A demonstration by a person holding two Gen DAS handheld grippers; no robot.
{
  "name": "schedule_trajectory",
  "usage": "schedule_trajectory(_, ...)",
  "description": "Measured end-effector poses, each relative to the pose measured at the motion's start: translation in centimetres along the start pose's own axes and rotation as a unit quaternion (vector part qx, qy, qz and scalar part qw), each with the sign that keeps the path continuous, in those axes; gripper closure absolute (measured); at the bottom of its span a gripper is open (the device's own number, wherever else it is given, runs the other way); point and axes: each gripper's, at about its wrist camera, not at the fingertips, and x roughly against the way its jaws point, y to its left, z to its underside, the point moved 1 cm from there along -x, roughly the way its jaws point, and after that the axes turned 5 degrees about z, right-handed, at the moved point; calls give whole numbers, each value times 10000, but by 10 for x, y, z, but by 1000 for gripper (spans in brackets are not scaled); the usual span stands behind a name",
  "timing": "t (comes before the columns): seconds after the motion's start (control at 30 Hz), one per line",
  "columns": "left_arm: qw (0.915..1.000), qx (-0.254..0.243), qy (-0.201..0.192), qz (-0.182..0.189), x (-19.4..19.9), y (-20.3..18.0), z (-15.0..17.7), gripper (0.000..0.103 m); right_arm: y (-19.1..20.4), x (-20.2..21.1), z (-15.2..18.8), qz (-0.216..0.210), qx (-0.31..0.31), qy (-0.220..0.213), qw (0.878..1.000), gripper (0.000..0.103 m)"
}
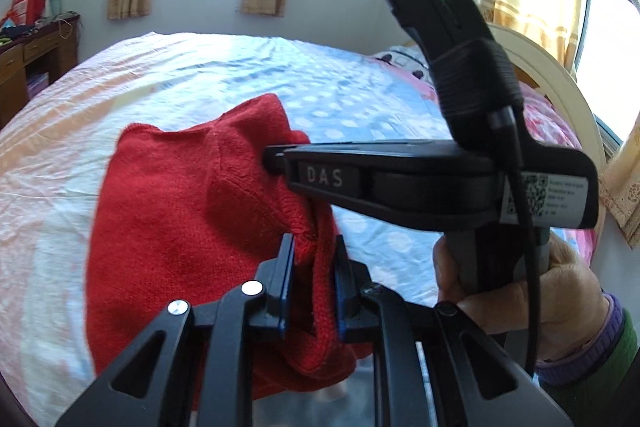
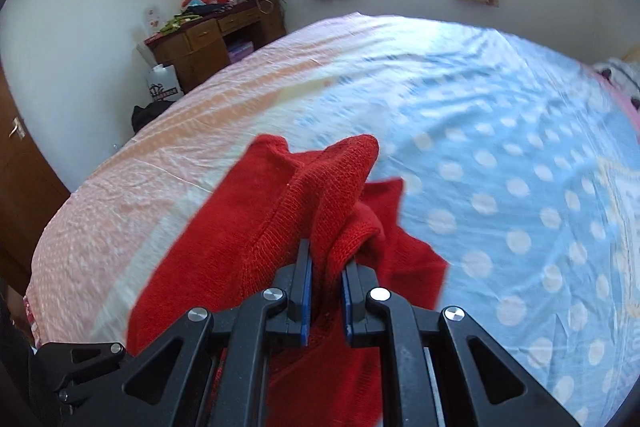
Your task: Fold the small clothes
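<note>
A small red knitted sweater [image 1: 180, 211] is lifted above the bed, bunched and hanging. My left gripper [image 1: 314, 247] is shut on a fold of its edge, cloth pinched between the blue-padded fingers. My right gripper [image 2: 328, 255] is shut on another bunch of the same sweater [image 2: 280, 211]. In the left wrist view the right gripper [image 1: 276, 157] comes in from the right, held by a hand, its tip buried in the red knit just above my left fingers. The two grippers are close together.
The bed sheet [image 2: 500, 155] is blue with white dots on one side and pink [image 2: 120, 187] on the other. A wooden desk [image 2: 208, 39] with clutter stands by the far wall. A cream headboard [image 1: 560, 83] and pink bedding are at the right.
</note>
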Motion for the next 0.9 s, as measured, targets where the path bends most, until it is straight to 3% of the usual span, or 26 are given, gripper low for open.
schedule_trajectory(0.3, 9991, -200, 357, -93, -30, -18, 13, 86, -43, -28, 34, -139, -545, 289, 9980, 92)
schedule_trajectory(0.9, 9973, -343, 494, -431, -51, -36, 13, 86, -68, -42, 52, -795, -1359, -12, 9875, 90)
